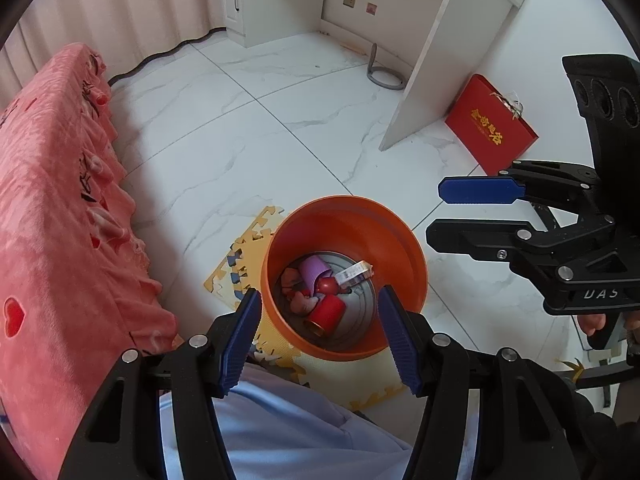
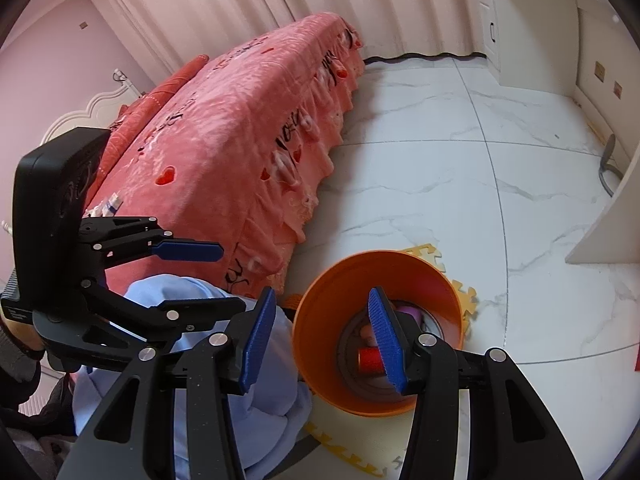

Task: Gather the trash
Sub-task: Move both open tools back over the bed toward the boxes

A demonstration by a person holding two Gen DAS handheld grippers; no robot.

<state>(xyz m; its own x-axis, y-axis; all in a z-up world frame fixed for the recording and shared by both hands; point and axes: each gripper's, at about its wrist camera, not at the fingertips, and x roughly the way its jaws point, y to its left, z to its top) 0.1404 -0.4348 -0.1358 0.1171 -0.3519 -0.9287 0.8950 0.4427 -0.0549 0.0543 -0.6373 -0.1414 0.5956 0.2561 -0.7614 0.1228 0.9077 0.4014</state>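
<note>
Both the left gripper and right gripper are held spread and empty above the orange bin, where the trash, a red can included, lies. The light bin could be tipped if its rim were clipped.

bin on mat | can in bin | bed left

My left black plastic two-finger gripper carries ribbed blue pads and round silver screws. My right black gripper, at three o'clock, reads "DAS" in pale letters. Pale blue trousers fill six o'clock.
</note>
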